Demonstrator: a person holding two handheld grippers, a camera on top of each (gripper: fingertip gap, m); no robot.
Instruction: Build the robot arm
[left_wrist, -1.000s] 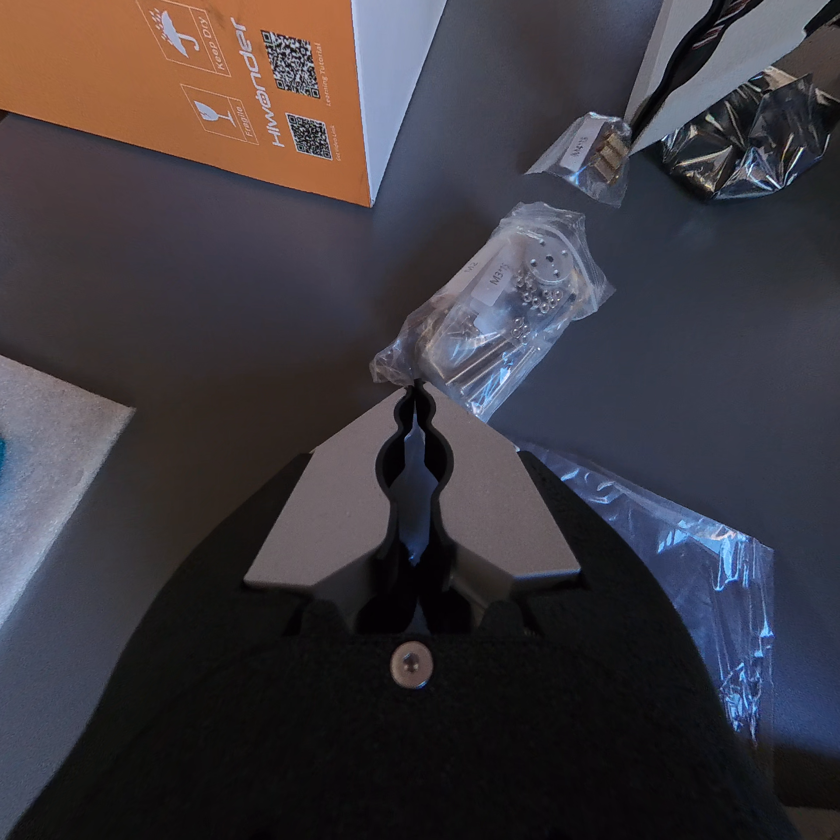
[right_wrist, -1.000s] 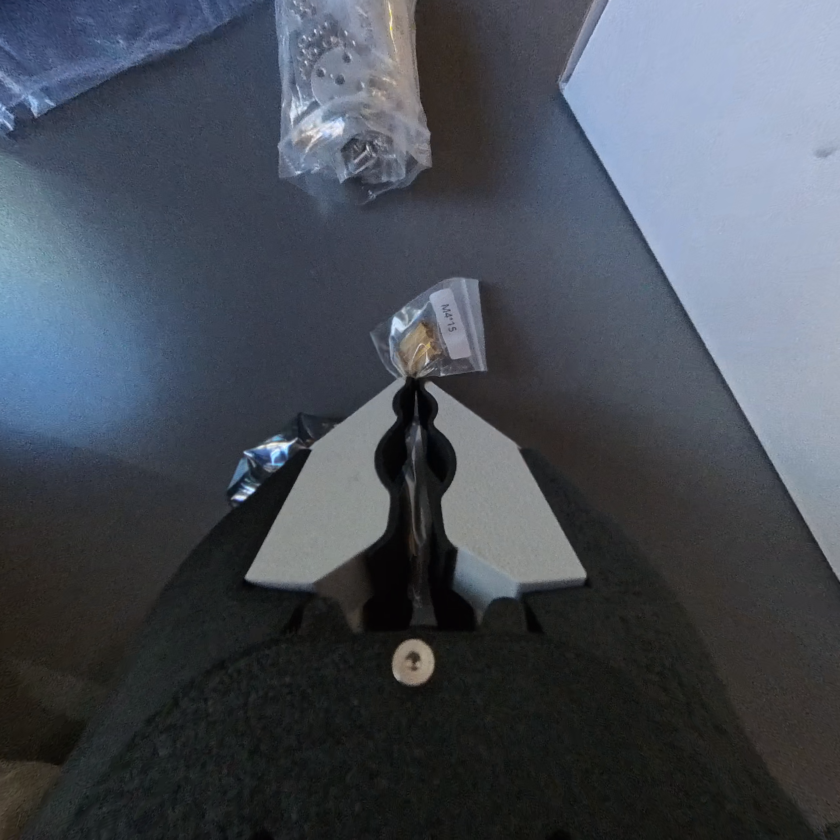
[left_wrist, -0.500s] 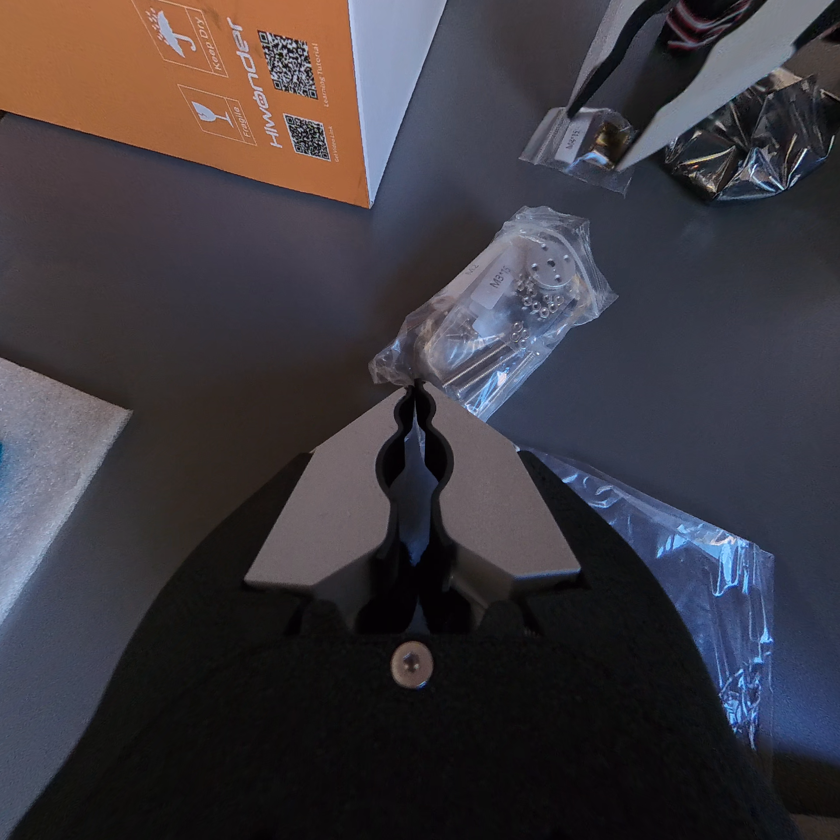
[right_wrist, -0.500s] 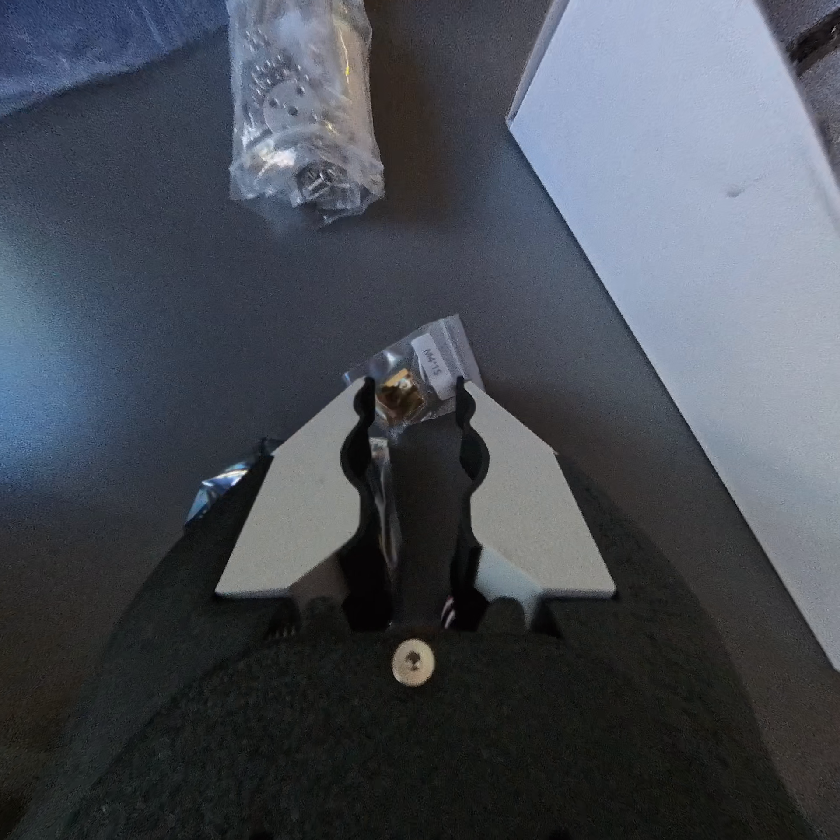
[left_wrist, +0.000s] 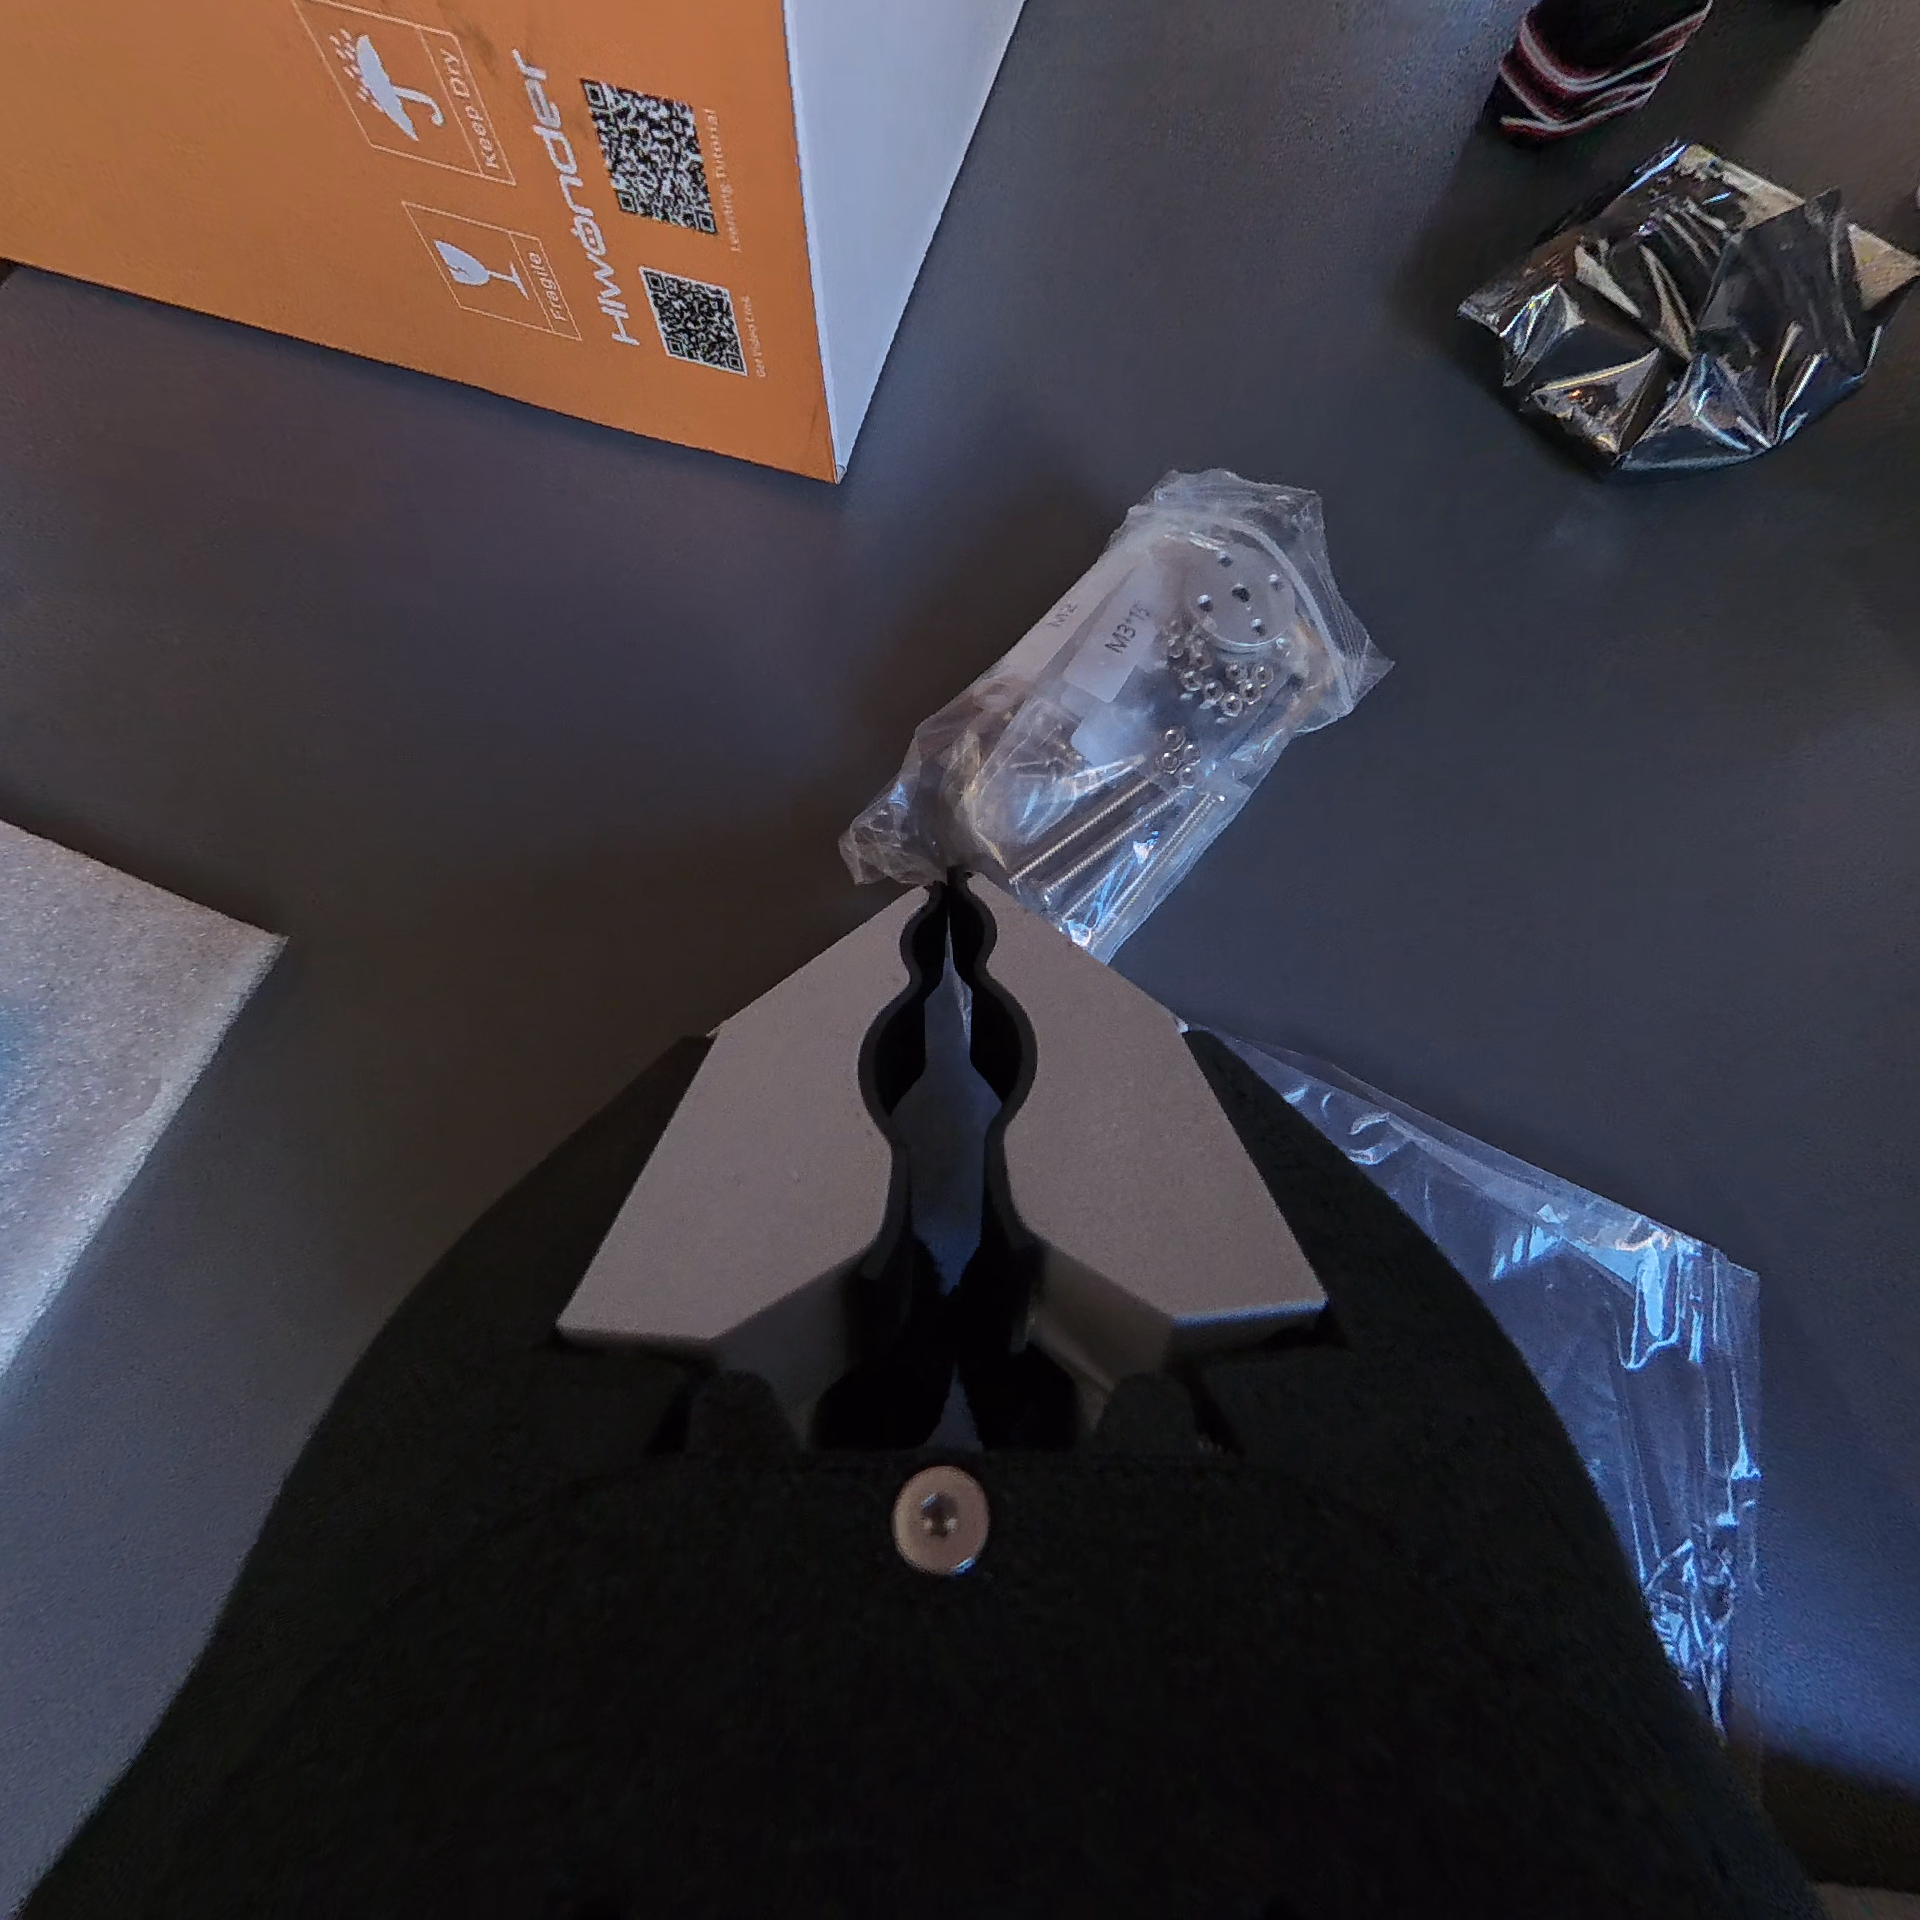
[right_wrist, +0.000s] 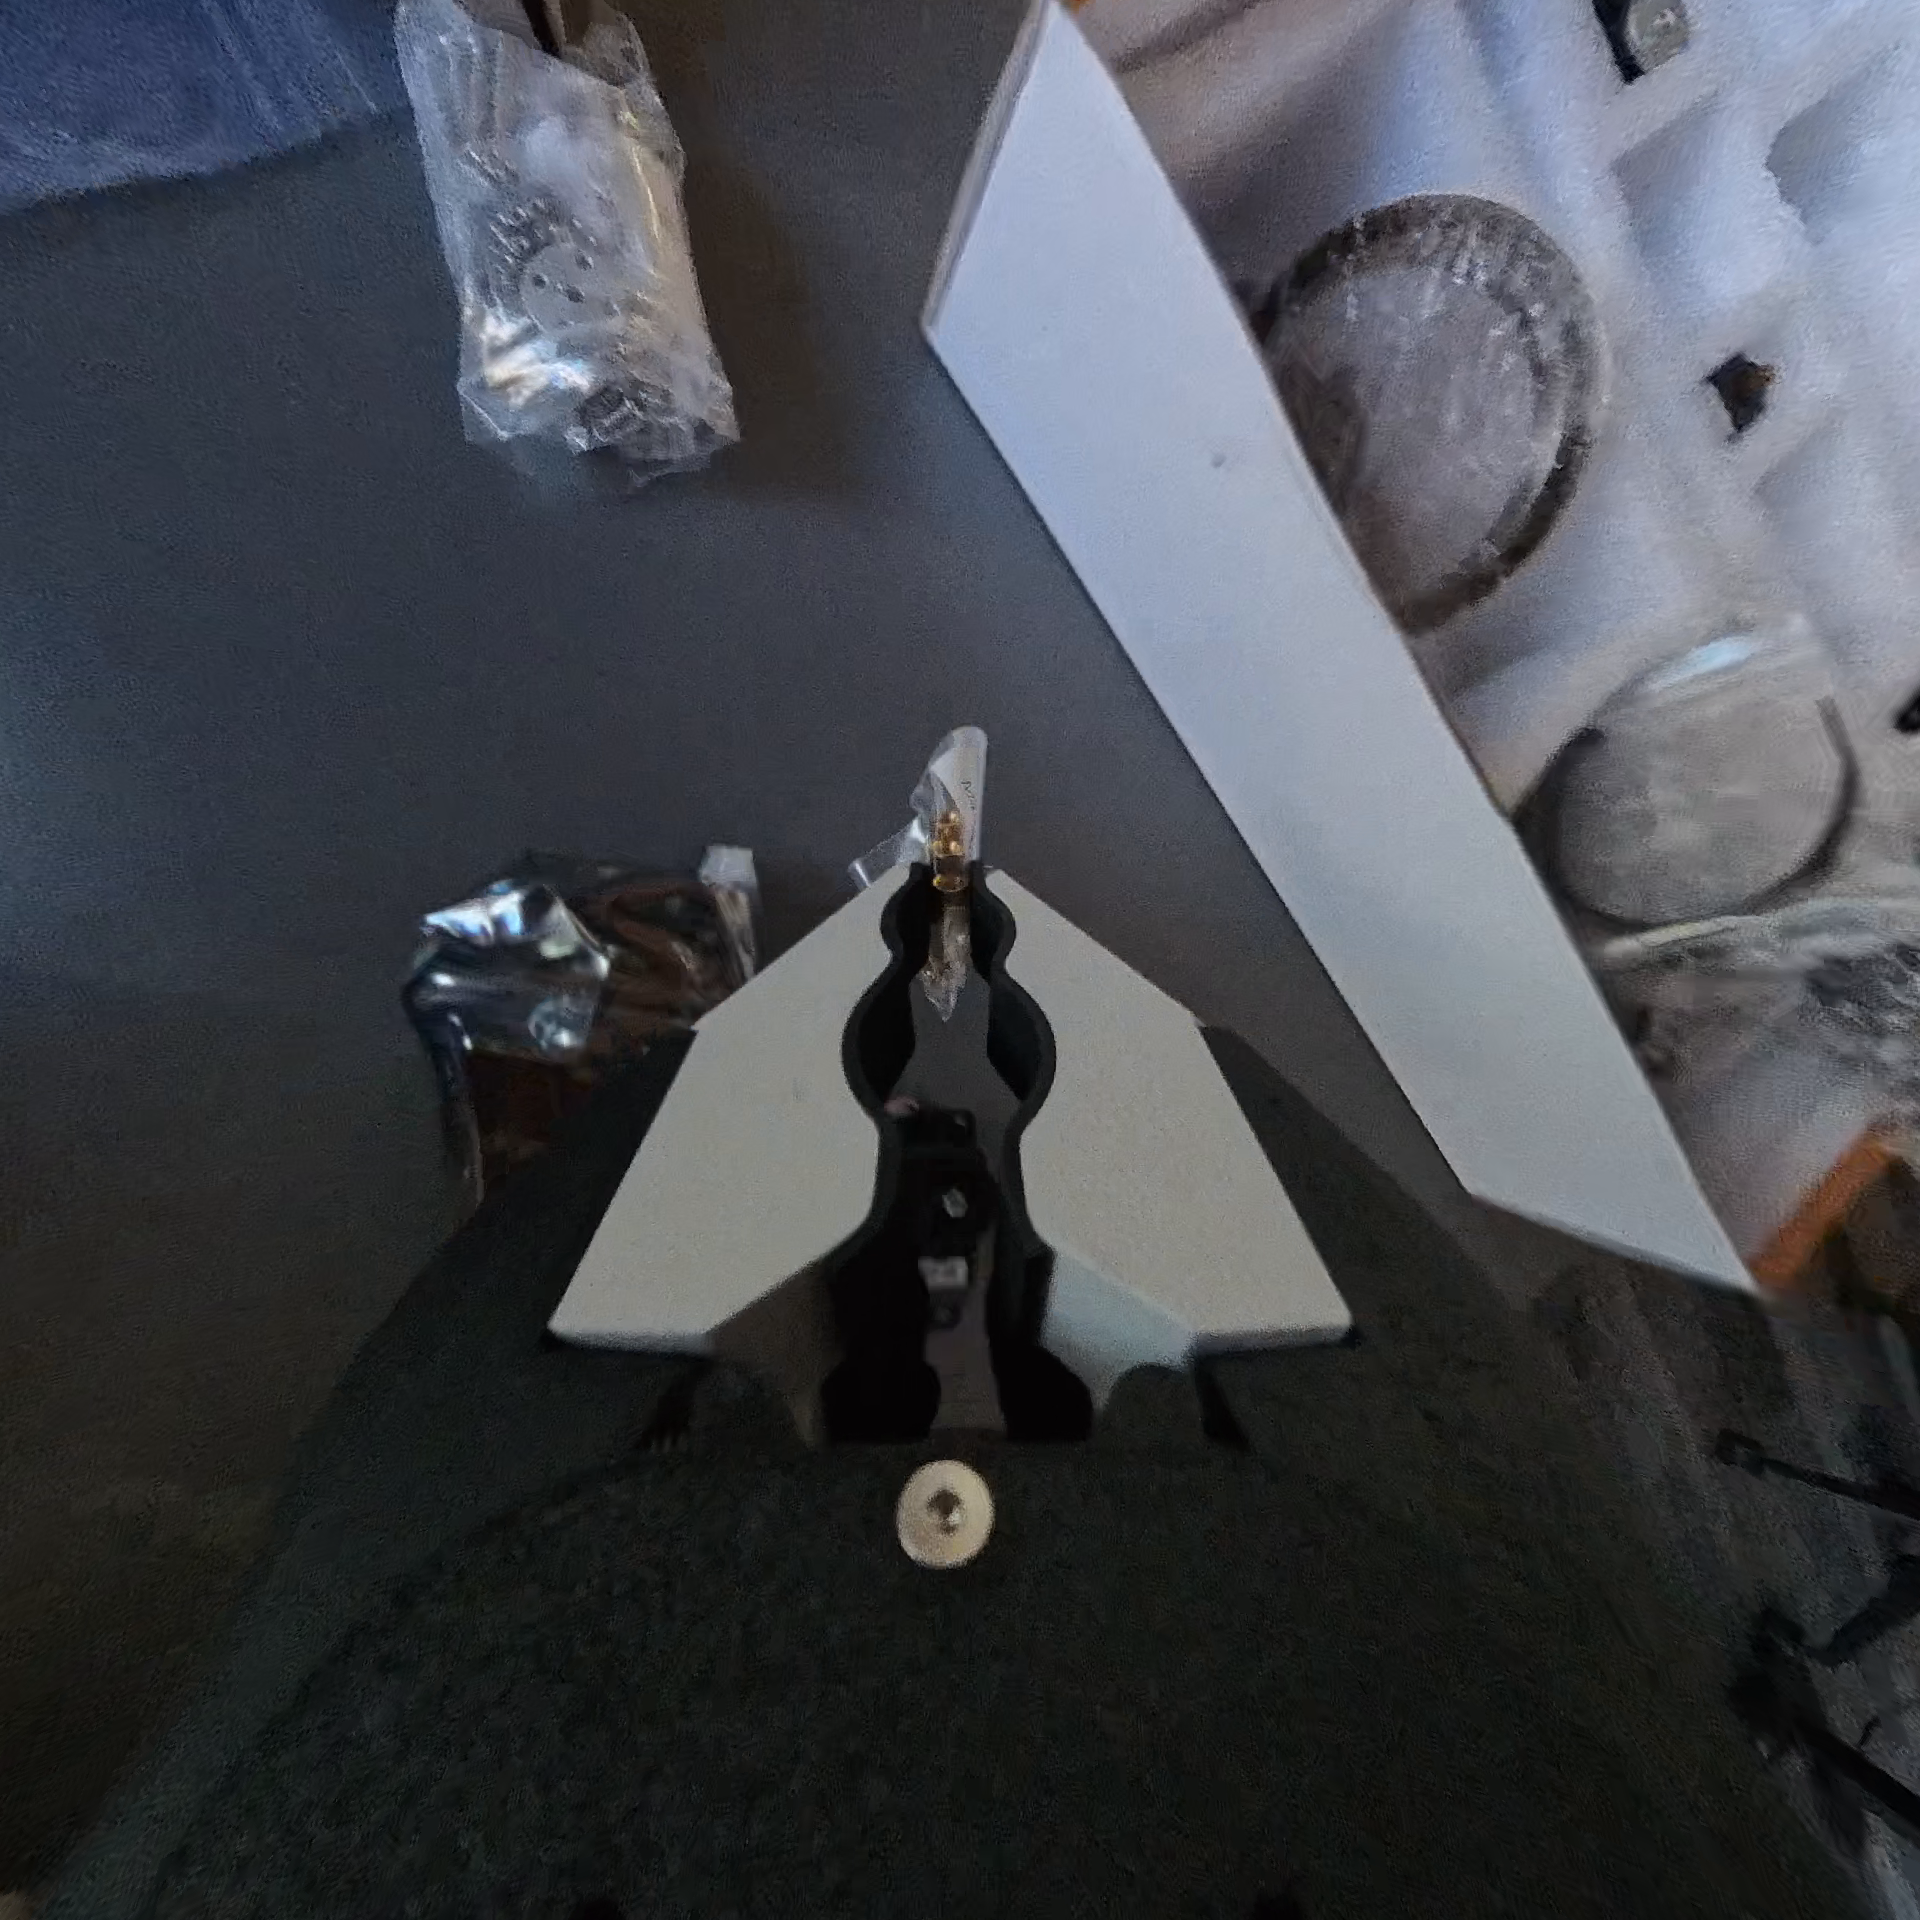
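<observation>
My left gripper (left_wrist: 951, 883) is shut, its tips pinching the near corner of a clear bag of screws and nuts (left_wrist: 1143, 717) that lies on the dark grey table (left_wrist: 416, 675). A strip of clear film shows between its fingers. The same bag shows at the top of the right wrist view (right_wrist: 561, 239). My right gripper (right_wrist: 945, 873) is shut on a small clear bag of brass parts (right_wrist: 956, 790) and holds it above the table, with the bag standing up past the fingertips, next to the white wall of an open box (right_wrist: 1247, 623).
An orange and white box (left_wrist: 416, 187) stands at the far left. A crumpled silver foil bag (left_wrist: 1704, 343) lies at the far right, also in the right wrist view (right_wrist: 509, 966). A flat clear plastic bag (left_wrist: 1507, 1299) and a foam slab (left_wrist: 94, 1039) lie near. The box holds white foam (right_wrist: 1558, 312).
My right gripper opened around the small bag of brass parts, shut on it and lifted it toward the white box; it has left the left wrist view. My left gripper stayed shut and still.
</observation>
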